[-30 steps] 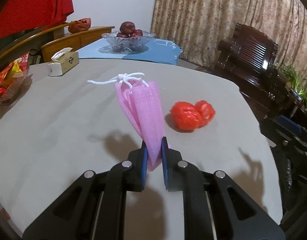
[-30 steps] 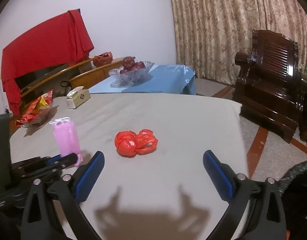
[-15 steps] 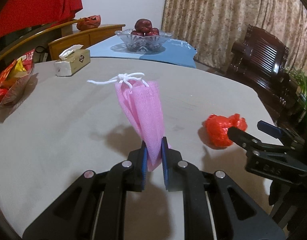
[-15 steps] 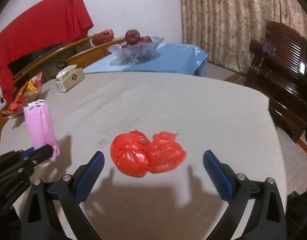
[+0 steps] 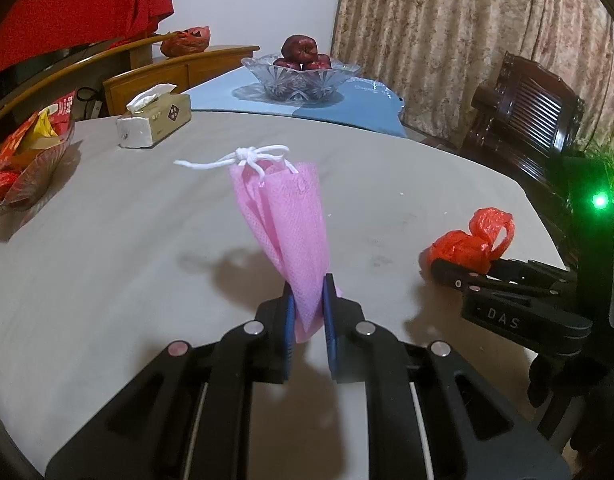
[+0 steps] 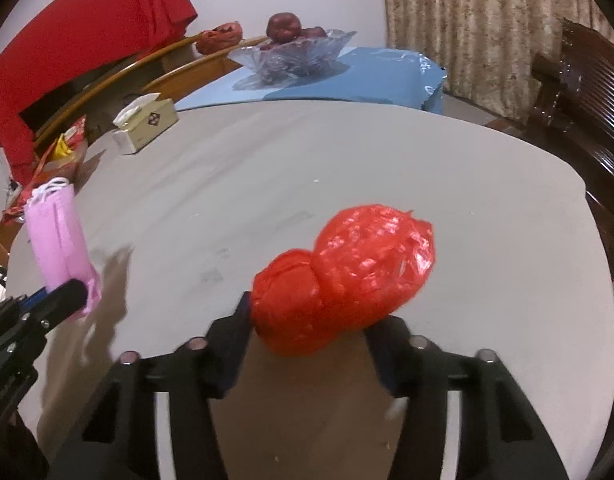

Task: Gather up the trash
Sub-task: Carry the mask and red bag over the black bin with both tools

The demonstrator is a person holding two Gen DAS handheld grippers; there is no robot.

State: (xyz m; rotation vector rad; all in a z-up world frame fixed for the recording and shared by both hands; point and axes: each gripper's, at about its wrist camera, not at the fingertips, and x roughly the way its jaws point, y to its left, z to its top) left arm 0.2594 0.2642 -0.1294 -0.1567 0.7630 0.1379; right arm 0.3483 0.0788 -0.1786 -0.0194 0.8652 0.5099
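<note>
Left tongs [image 5: 309, 312] are pinching the lower end of the pink mesh pouch [image 5: 285, 224], holding it upright above the grey table [image 5: 107, 260], just as a second ago; off to their right, the red plastic bag [image 5: 469, 240] is now sitting at the tip of the other tool, where it lay alone before. Right tongs [image 6: 307, 332], wide apart a second ago, are closing around the red plastic bag [image 6: 347, 276], which is filling the gap between the pads [image 6: 237, 320] and looks about gripped; the pouch [image 6: 61, 244] is standing far to their left. Likely the trash is nearly secured, ready for lifting towards the pouch.
</note>
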